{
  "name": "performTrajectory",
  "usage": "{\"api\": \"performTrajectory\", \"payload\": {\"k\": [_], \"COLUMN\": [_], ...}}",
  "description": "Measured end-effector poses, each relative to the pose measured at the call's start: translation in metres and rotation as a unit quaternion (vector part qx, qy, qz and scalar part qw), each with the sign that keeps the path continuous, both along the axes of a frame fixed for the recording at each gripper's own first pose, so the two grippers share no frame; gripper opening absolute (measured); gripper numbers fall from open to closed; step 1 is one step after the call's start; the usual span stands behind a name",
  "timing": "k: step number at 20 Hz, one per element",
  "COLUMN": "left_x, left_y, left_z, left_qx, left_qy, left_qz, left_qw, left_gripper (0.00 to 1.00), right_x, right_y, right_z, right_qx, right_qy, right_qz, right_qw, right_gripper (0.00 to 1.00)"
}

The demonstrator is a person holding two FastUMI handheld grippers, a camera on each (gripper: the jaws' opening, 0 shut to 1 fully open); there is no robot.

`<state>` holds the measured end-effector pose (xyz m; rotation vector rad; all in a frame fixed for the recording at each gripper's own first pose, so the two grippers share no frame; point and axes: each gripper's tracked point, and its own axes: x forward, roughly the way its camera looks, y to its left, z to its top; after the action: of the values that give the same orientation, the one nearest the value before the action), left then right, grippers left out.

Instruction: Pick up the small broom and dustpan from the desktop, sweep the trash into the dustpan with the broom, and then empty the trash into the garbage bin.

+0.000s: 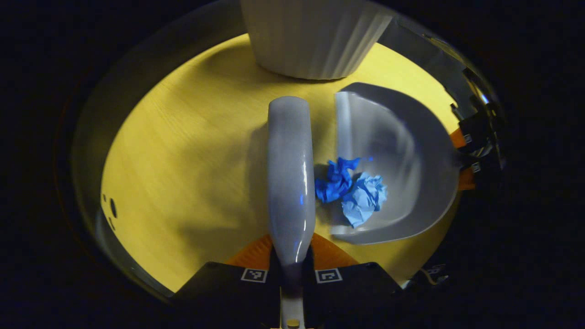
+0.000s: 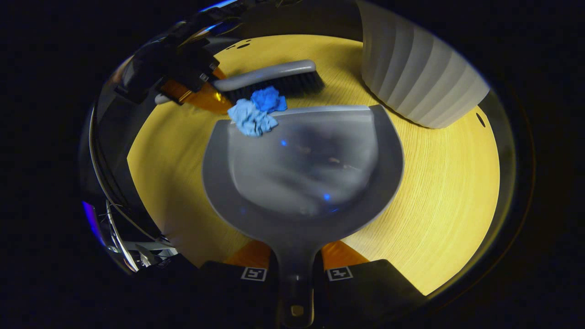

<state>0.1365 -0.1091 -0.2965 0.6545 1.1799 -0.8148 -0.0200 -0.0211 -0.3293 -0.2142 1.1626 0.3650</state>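
Hand-held gripper on the left (image 1: pixel 291 267) clamps the broom (image 1: pixel 290 173), bristles behind the paper (image 1: pixel 351 191) to push it; right one (image 2: pixel 295 274) grips the dustpan (image 2: pixel 301 173), lip down on the surface (image 1: pixel 183 173), near the bin (image 2: pixel 420 77).

Grey broom (image 1: pixel 290 178), grey dustpan (image 2: pixel 301 183), blue paper wads (image 1: pixel 351 191), yellow desktop (image 1: pixel 183 173).
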Motion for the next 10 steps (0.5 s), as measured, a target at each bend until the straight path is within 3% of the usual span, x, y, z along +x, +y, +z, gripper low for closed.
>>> {"api": "performTrajectory", "payload": {"k": [3, 7, 9, 10], "left_x": [-0.018, -0.034, -0.04, -0.039], "left_y": [-0.002, -0.001, 0.0, 0.007], "left_z": [0.0, 0.005, 0.005, 0.006], "left_qx": [0.007, -0.002, -0.004, -0.004], "left_qy": [0.014, 0.042, 0.033, 0.016], "left_qz": [0.015, 0.049, 0.08, 0.095], "left_qw": [1.0, 0.998, 0.996, 0.995], "left_gripper": [0.2, 0.24, 0.27, 0.24], "right_x": [-0.002, 0.003, 0.001, 0.001], "right_y": [0.0, 0.002, 0.003, 0.003], "right_z": [0.004, 0.0, 0.006, 0.007], "right_qx": [-0.004, 0.01, 0.018, 0.023], "right_qy": [-0.008, -0.015, -0.02, -0.021], "right_qz": [0.011, 0.001, -0.006, -0.009], "right_qw": [1.0, 1.0, 1.0, 0.999], "right_gripper": [0.33, 0.33, 0.33, 0.33]}}
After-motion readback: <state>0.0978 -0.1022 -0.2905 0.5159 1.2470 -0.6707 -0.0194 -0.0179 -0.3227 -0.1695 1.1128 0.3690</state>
